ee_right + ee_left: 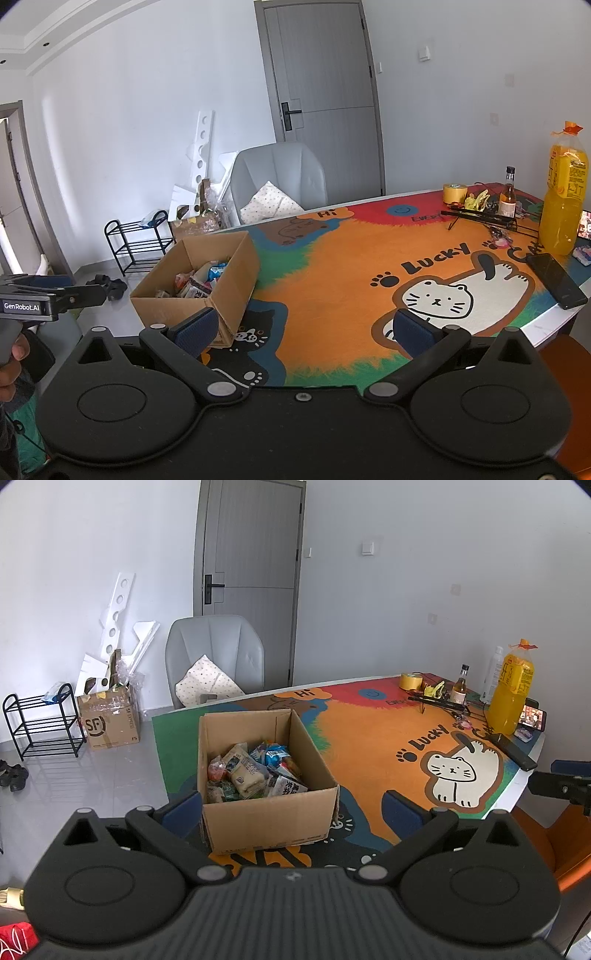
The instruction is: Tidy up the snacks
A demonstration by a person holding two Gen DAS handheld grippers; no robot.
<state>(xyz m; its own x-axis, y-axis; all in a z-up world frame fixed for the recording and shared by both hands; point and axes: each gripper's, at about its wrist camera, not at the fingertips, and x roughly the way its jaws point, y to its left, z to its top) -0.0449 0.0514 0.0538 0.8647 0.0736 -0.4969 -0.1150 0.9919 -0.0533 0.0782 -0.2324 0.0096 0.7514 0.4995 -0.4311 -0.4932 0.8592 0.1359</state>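
Snack packs (255, 771) piled in box (269, 823): judged light, soft, crinkly, slippery; best pinched at sealed edges. Left gripper (291, 805) & right gripper (303, 328) spread wide, nothing held.

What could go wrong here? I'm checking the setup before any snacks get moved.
1. The open cardboard box sits near the table's front edge; a push could slide it off.
2. The wrapped snack packets lie heaped together, so the open left gripper might pinch several at once.
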